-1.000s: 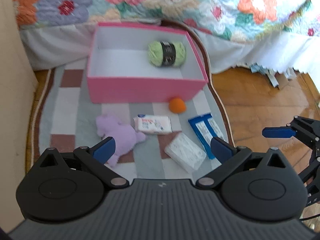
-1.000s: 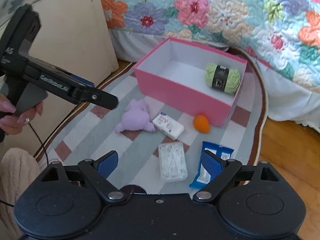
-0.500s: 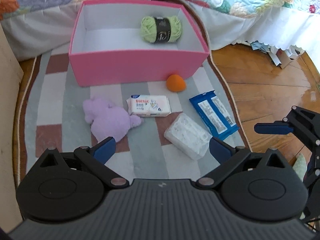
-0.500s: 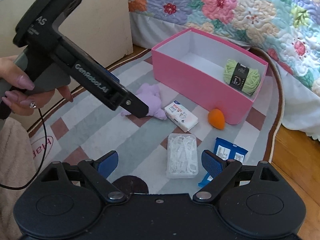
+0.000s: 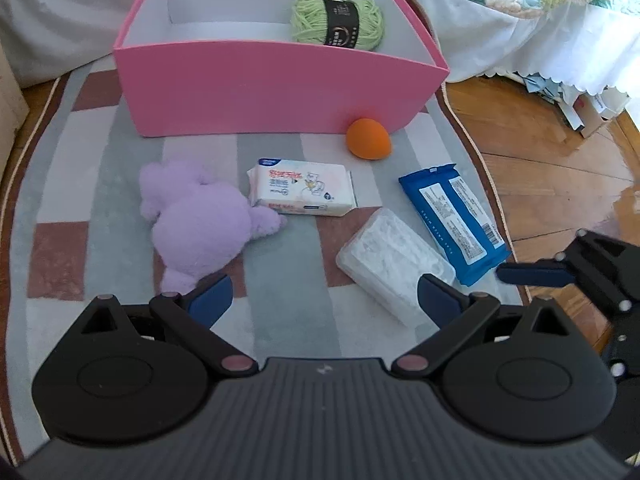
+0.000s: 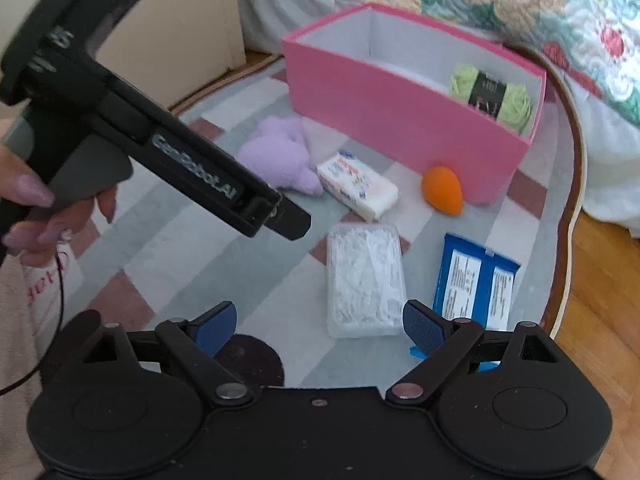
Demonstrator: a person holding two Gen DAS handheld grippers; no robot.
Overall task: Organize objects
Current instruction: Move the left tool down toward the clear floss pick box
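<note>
Both grippers, left [image 5: 324, 296] and right [image 6: 320, 322], are held wide open and empty above the rug [image 5: 80, 152]. Yarn [image 5: 336, 22] is seen inside the box [image 5: 276, 84].

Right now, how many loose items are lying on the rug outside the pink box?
5: purple plush toy leftmost, white wipes pack beside it, orange egg-shaped sponge by the box, clear plastic case, blue packet rightmost. More may be hidden.

we see a pink box [image 5: 276, 84] with a white inside, light green yarn [image 5: 336, 22] with a black band, an orange sponge [image 5: 368, 138], a lilac plush toy [image 5: 196, 220], a blue packet [image 5: 454, 216] and a rug [image 5: 76, 172] checked grey, white and brown.
</note>
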